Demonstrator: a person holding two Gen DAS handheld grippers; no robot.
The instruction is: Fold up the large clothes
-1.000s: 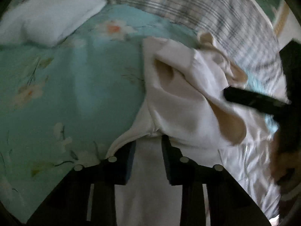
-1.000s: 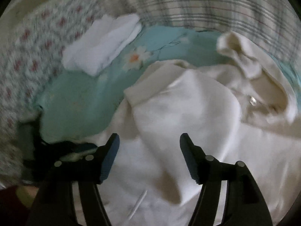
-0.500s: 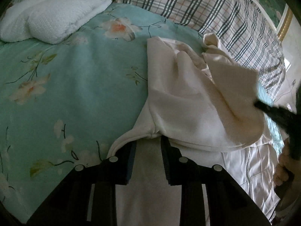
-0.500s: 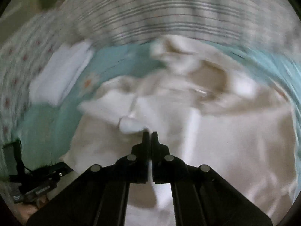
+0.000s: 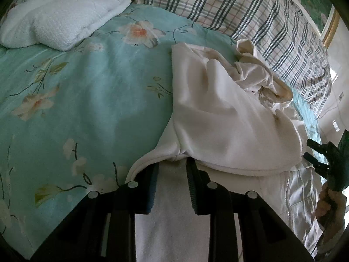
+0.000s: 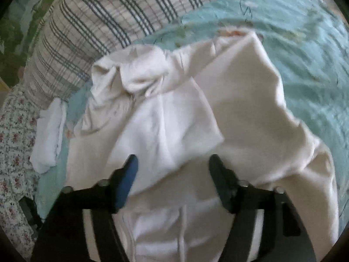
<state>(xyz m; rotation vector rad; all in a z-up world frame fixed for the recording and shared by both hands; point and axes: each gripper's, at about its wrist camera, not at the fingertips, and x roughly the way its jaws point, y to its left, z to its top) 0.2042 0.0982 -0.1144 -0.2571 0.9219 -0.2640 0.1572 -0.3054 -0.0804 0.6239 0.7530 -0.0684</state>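
Observation:
A large cream-white hooded jacket lies on a teal flowered bedspread. One sleeve is folded across its body. My left gripper is closed on a bunched fold of the jacket at the sleeve seam. In the right wrist view the jacket fills the middle, its hood crumpled at the far end. My right gripper is open and empty just above the folded sleeve; it also shows at the right edge of the left wrist view.
A folded white towel lies at the far left of the bed. A plaid pillow runs along the far side. A flowered sheet is at the left in the right wrist view.
My right gripper was shut on the sleeve half a second ago; it has let go, opened and pulled back to the right. The sleeve now rests folded across the jacket. My left gripper kept its hold.

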